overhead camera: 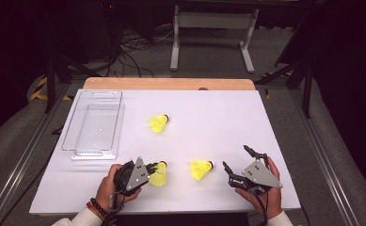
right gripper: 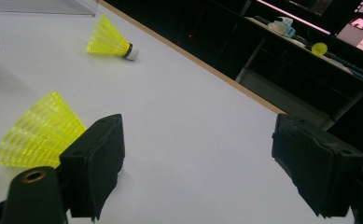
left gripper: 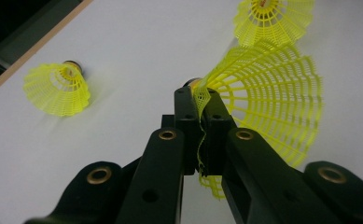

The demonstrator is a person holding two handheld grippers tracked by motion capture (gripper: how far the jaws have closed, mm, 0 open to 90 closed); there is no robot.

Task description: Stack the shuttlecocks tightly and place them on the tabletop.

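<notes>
The left tool (left gripper: 202, 112) sits closest, its jaws pressed together on the yellow mesh skirt of the near-left shuttlecock (left gripper: 272, 102), crumpling the edge between them. In the high view that shuttlecock (overhead camera: 159, 173) lies at the front of the white counter (overhead camera: 218, 113), just right of the left tool (overhead camera: 148, 170). The middle shuttlecock (overhead camera: 201, 169) rests near it, between the two tools. The right tool (overhead camera: 239, 162) has its jaws wide apart, holding nothing, just right of the middle shuttlecock. A far shuttlecock (overhead camera: 159, 122) lies farther back, near a clear plastic tray (overhead camera: 93, 123) at the counter's left.
</notes>
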